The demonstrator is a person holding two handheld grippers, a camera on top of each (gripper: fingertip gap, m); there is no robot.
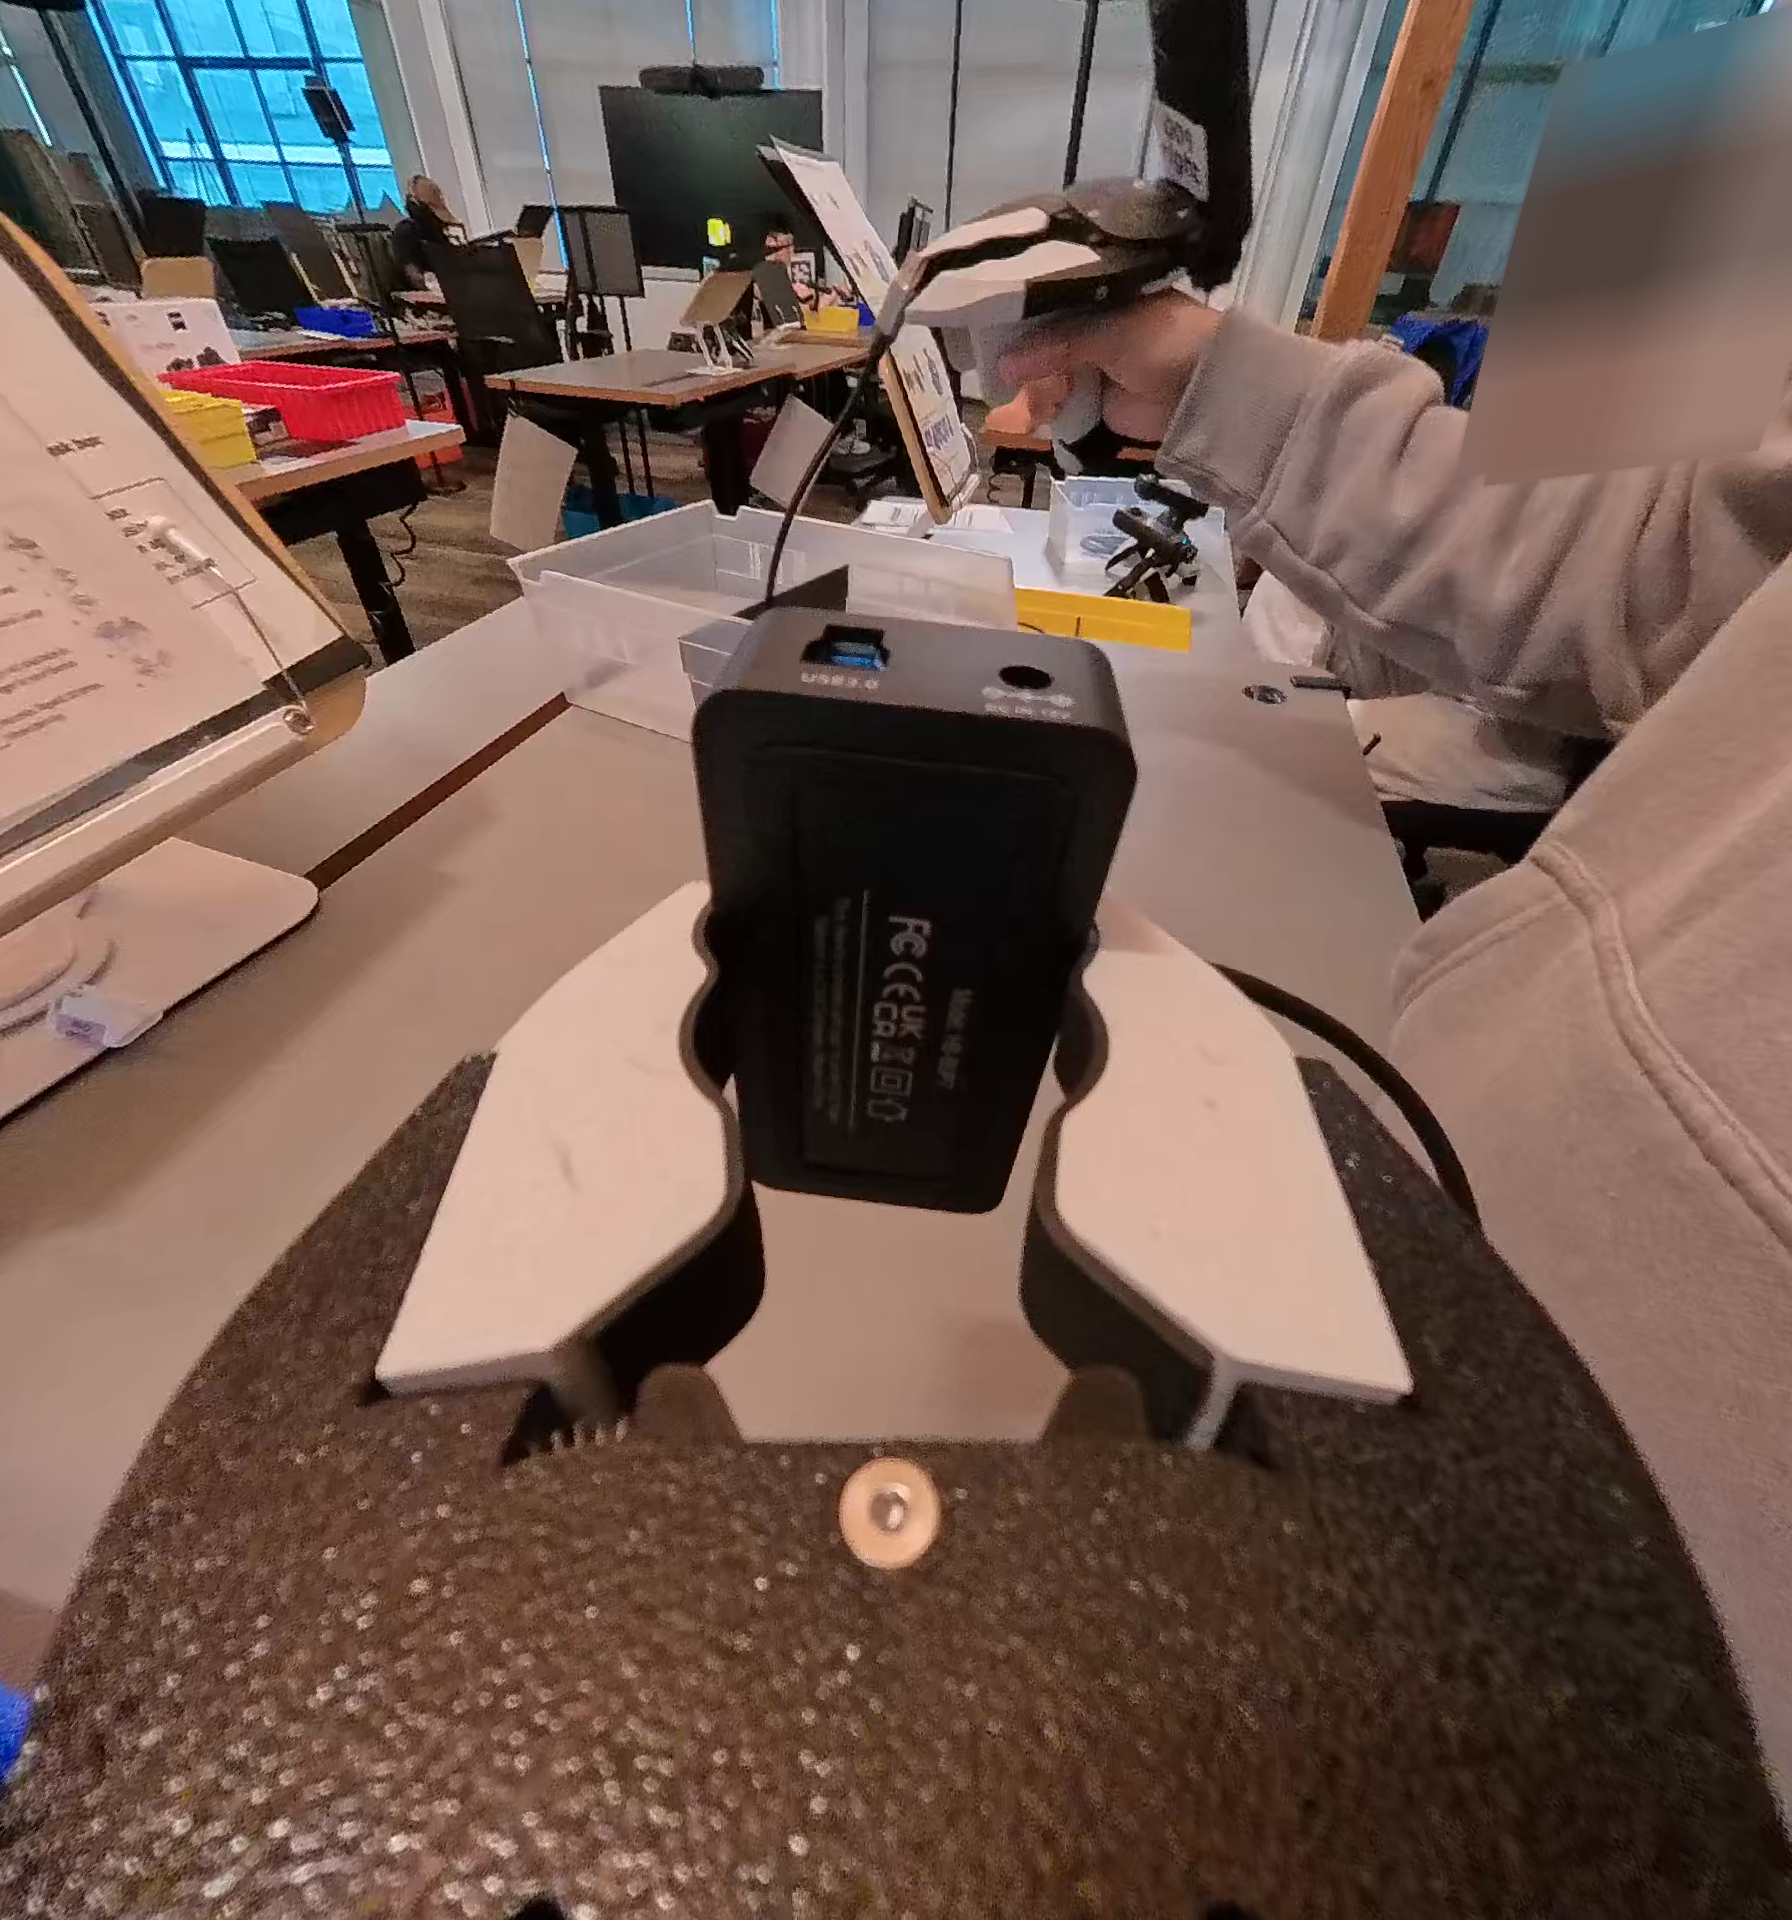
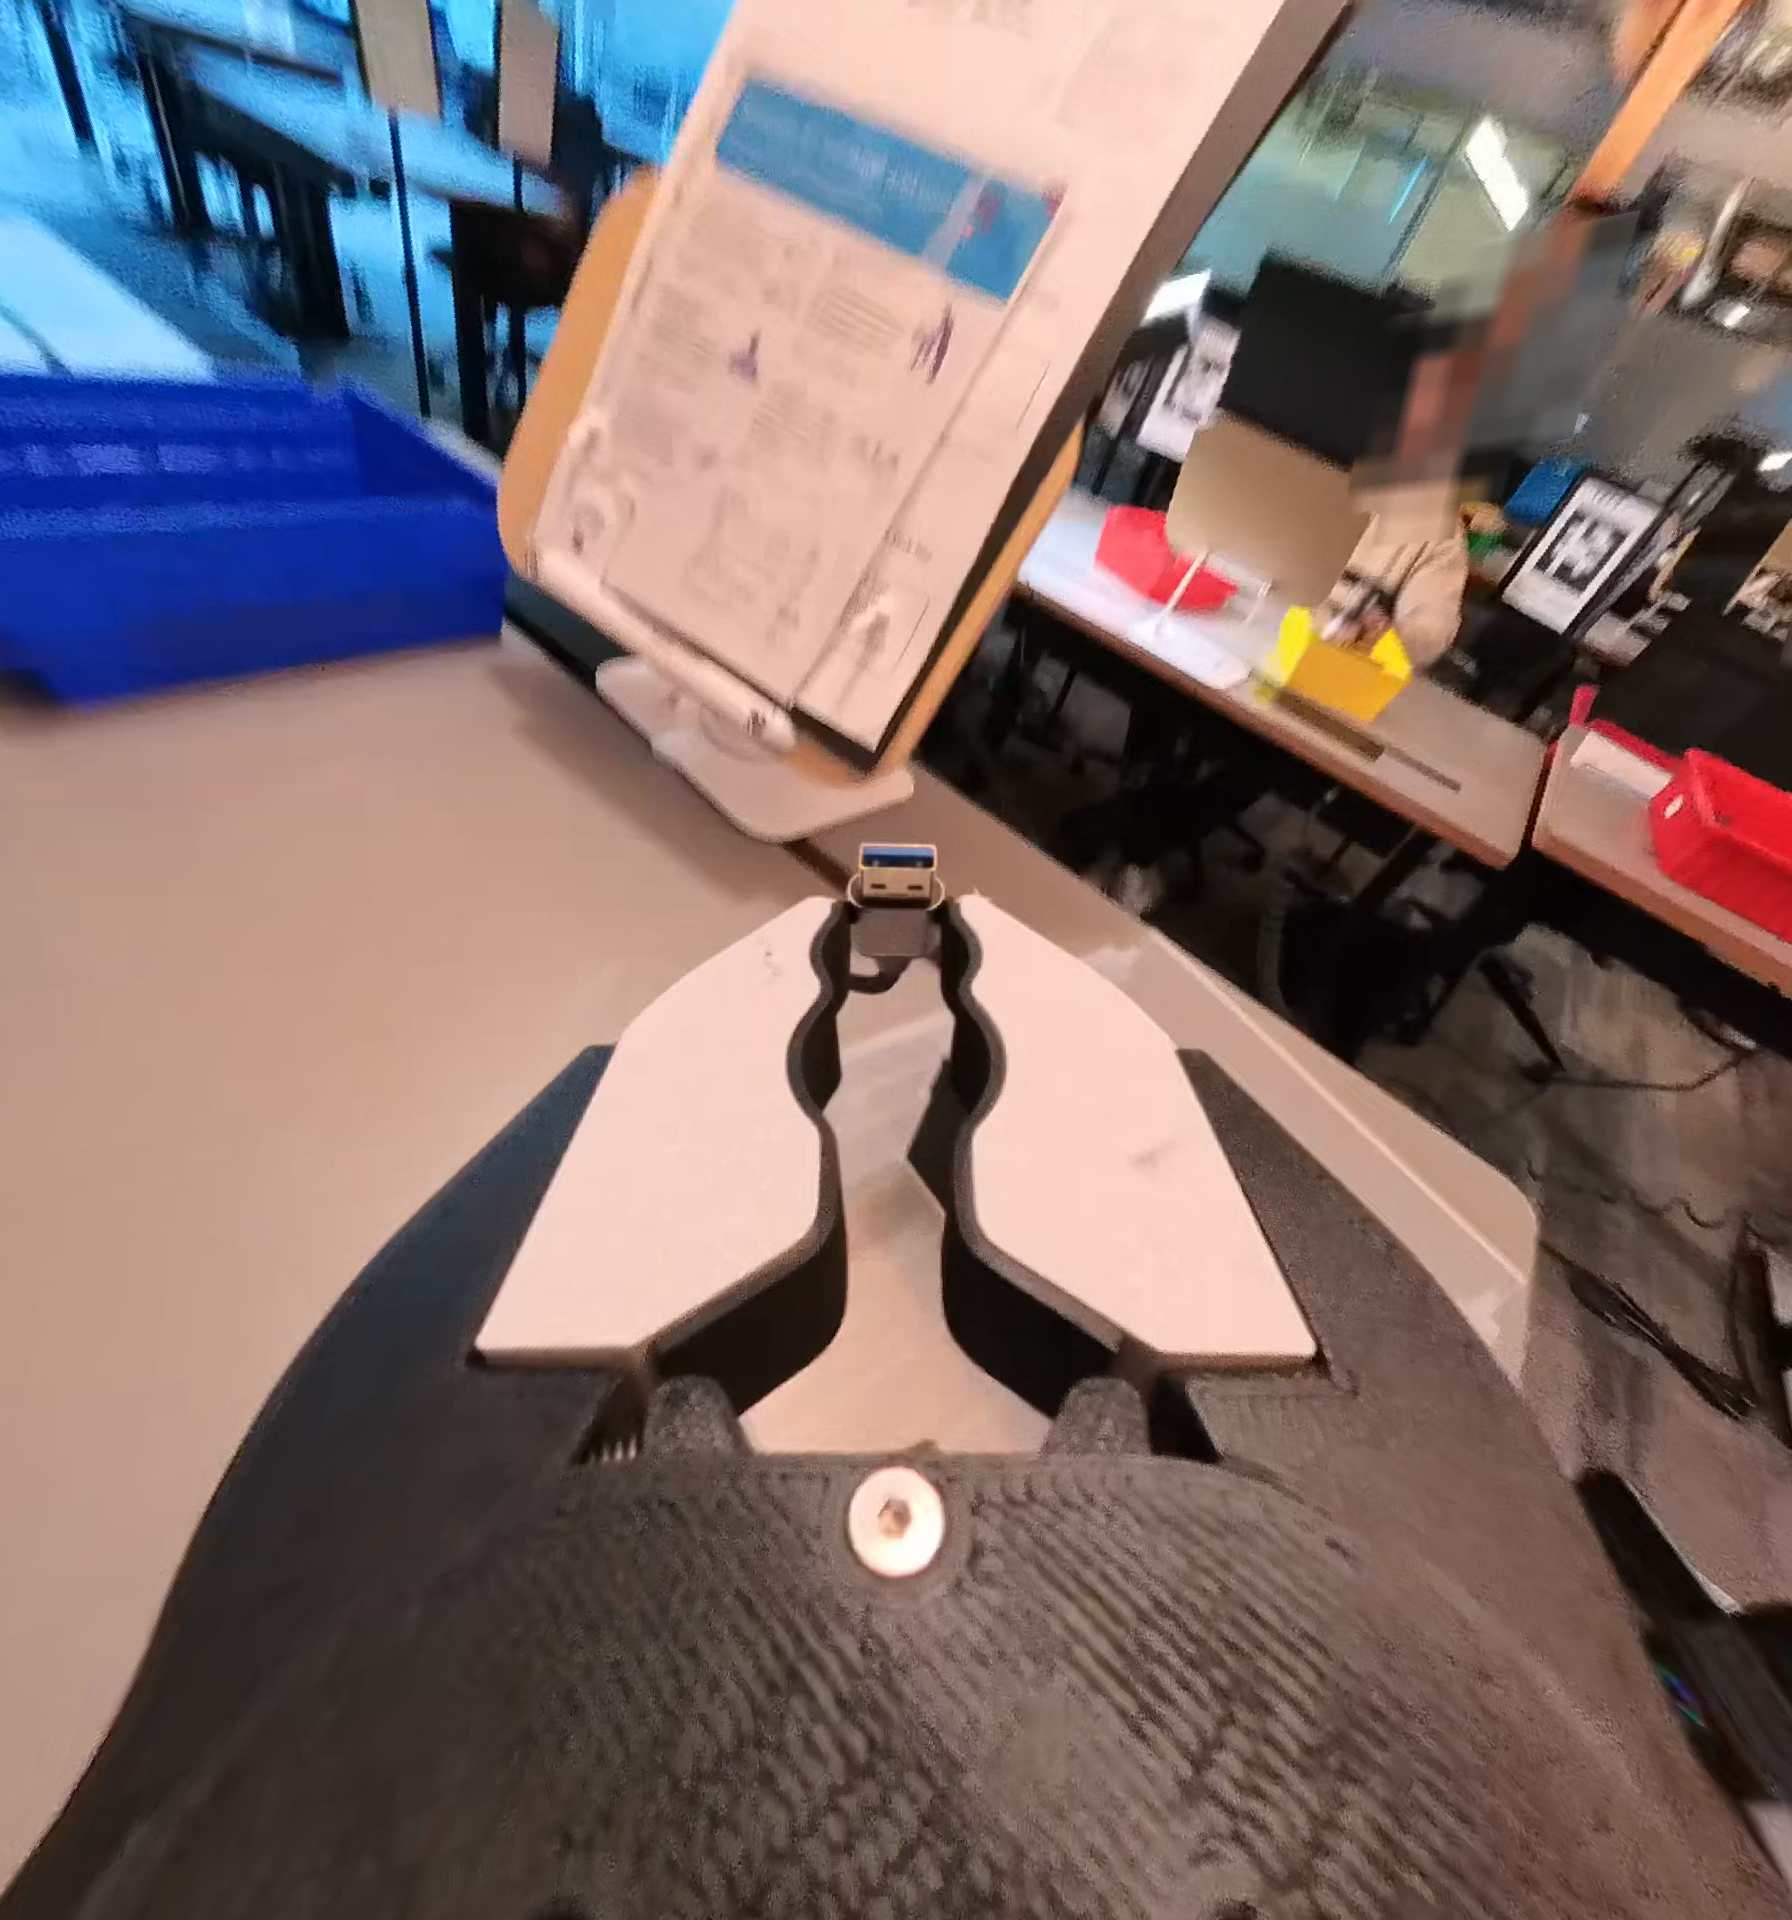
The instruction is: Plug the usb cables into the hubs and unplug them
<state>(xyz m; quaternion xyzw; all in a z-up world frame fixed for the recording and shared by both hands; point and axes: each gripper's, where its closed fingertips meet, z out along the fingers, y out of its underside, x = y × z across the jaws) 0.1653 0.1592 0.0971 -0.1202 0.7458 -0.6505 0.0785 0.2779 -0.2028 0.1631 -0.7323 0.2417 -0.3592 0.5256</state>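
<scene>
A: Two grippers were recorded, each clamped on one item. The left gripper (image 1: 892,956) was seen closed on a black USB hub (image 1: 907,914), held above the grey table (image 1: 476,831) with its labelled face toward the camera. At the hub's far end a blue port (image 1: 847,649) and a round socket (image 1: 1024,681) were noted, both empty.

B: And the right gripper (image 2: 897,920)?

A: It was found pinched on the black body of a USB plug (image 2: 897,883), whose blue-tongued metal end pointed forward past the fingertips. From the left wrist view the right gripper (image 1: 918,281) was observed raised, up and to the right of the hub and well apart from it. A thin black cable (image 1: 819,468) was seen hanging from it down behind the hub.

B: Surroundings?

A: A clear bin (image 1: 611,582) was noted behind the hub, a document stand (image 1: 92,582) at left. In the blurred right wrist view, a blue bin (image 2: 196,530) and a document stand (image 2: 767,416) were logged on the table (image 2: 248,987)
</scene>
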